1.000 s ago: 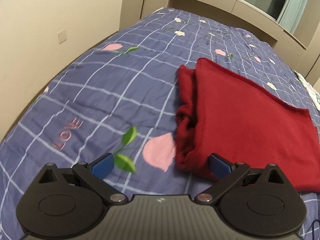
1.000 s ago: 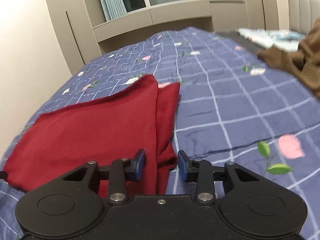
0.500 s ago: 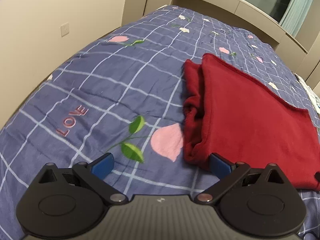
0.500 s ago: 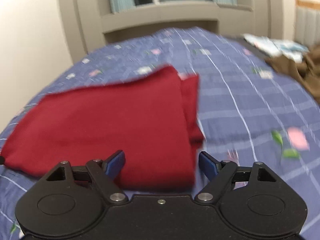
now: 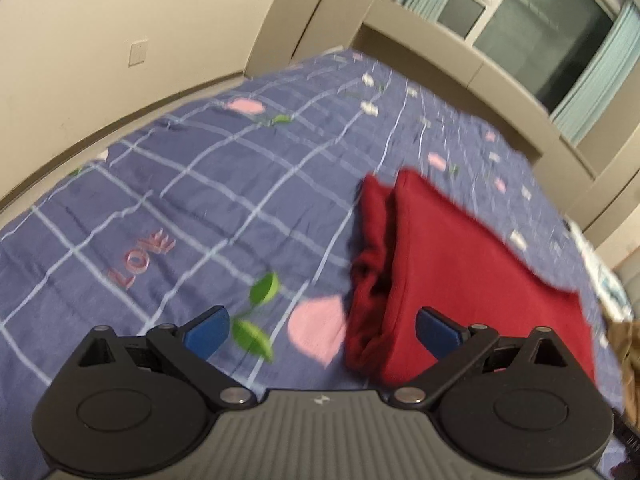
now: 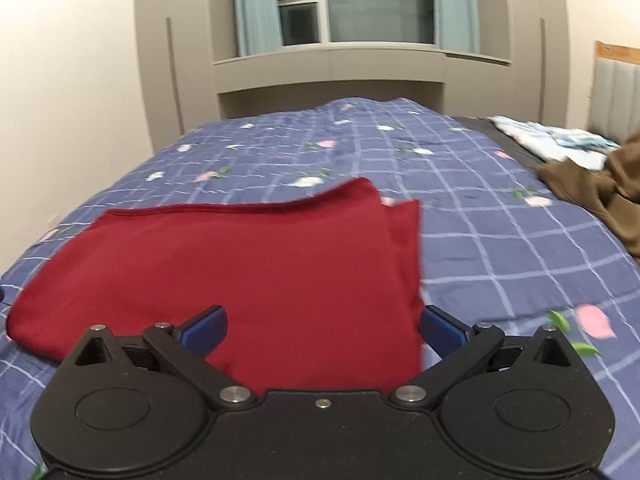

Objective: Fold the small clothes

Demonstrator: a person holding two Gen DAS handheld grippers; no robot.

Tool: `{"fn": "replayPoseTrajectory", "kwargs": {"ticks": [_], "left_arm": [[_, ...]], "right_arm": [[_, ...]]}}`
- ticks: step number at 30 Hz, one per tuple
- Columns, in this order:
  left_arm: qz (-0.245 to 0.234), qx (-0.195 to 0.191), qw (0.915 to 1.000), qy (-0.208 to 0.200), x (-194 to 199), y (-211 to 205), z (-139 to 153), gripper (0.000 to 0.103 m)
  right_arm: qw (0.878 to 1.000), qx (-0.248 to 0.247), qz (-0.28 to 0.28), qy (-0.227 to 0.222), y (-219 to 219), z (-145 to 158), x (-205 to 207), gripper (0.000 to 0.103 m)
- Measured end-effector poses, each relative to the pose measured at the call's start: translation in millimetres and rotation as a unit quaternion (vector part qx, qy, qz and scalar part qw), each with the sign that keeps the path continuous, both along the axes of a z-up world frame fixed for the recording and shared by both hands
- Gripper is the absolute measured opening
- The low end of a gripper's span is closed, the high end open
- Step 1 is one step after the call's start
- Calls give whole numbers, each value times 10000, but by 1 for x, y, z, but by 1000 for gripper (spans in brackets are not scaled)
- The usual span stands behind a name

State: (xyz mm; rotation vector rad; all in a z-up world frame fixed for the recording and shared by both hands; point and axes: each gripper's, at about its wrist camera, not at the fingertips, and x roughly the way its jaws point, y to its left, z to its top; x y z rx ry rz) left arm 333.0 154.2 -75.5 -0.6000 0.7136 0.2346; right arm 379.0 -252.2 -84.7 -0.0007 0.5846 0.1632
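A dark red garment (image 5: 472,280) lies folded flat on the blue checked bedspread (image 5: 224,184). Its bunched folded edge faces my left gripper (image 5: 322,330), which is open and empty above the near corner of the cloth. In the right wrist view the red garment (image 6: 248,264) fills the middle. My right gripper (image 6: 322,328) is open and empty, held above its near edge, with the cloth's right fold line between the blue pads.
A brown garment (image 6: 600,192) lies heaped on the bed at the right, with light patterned clothes (image 6: 548,140) behind it. A beige wall (image 5: 100,40) runs along the bed's left side. A window ledge (image 6: 328,64) stands beyond the bed.
My right gripper opened from nearly shut to wide and drew back and up from the cloth. My left gripper stayed open and lifted back, its view tilting upward.
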Motion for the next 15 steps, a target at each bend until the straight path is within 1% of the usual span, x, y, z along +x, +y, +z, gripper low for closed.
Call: {"fn": "replayPoseTrajectory", "kwargs": {"ticks": [4, 6, 8, 9, 12, 15], "left_arm": [[-112, -164, 9998, -92, 13, 2, 2, 99], [-220, -131, 9996, -80, 21, -3, 1, 99], [-343, -44, 9994, 57, 30, -9, -3, 98], [-379, 15, 9992, 160, 32, -13, -5, 95], [-398, 260, 9973, 568, 41, -18, -15, 92], [-490, 470, 9958, 614, 43, -23, -17, 93]], "right_arm": [[9995, -37, 307, 19, 24, -2, 12, 102], [9990, -125, 439, 33, 37, -4, 19, 102], [9982, -331, 485, 129, 48, -11, 26, 102], [9977, -451, 477, 188, 53, -15, 28, 102], [9949, -734, 469, 510, 58, -31, 34, 102], [9946, -801, 479, 449, 59, -37, 30, 102]]}}
